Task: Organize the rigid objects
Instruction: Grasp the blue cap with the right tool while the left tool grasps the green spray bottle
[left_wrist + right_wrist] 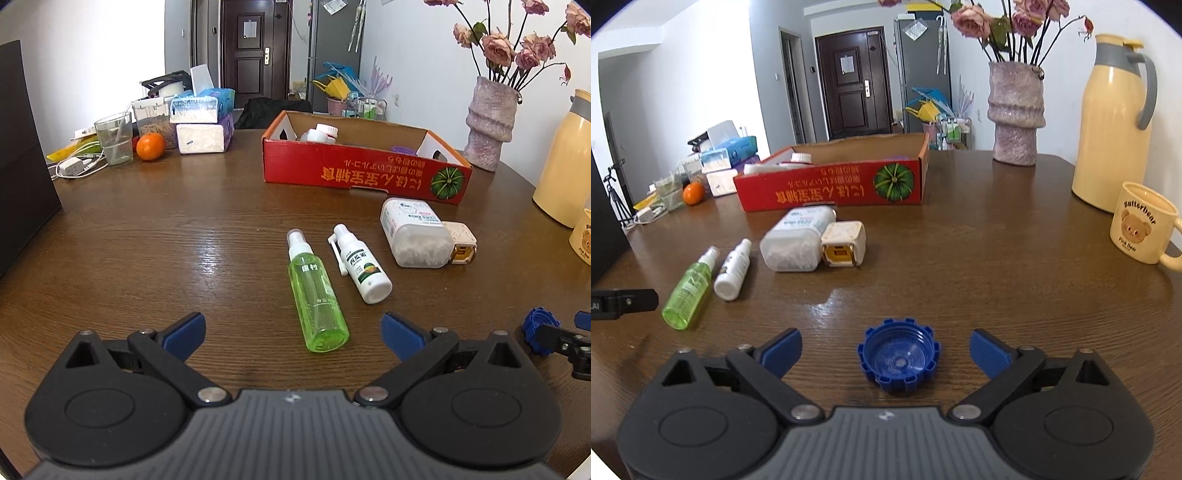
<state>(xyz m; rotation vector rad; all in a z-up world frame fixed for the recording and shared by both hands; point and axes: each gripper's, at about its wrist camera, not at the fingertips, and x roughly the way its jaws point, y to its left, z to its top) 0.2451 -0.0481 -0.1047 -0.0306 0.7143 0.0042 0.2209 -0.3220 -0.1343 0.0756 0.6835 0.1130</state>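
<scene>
A green spray bottle (pixel 317 291) lies on the wooden table (pixel 166 240), its base between the fingers of my open left gripper (pixel 293 338). Beside it lie a white spray bottle (pixel 362 266), a cotton swab box (pixel 413 236) and a small cream cube (pixel 460 243). A red cardboard box (pixel 365 173) behind them holds a white bottle with a red cap (pixel 325 133). In the right wrist view a blue cap (pixel 899 360) lies open side up between the fingers of my open right gripper (pixel 886 352), not touched. The green bottle (pixel 689 288) and red box (pixel 831 184) show there too.
A purple vase with roses (pixel 1015 110), a cream thermos jug (pixel 1112 110) and a bear mug (pixel 1141 225) stand at the right. Tissue packs (pixel 203 122), an orange (pixel 150 146), a glass (pixel 114 138) and a charger (pixel 72 168) sit at the far left.
</scene>
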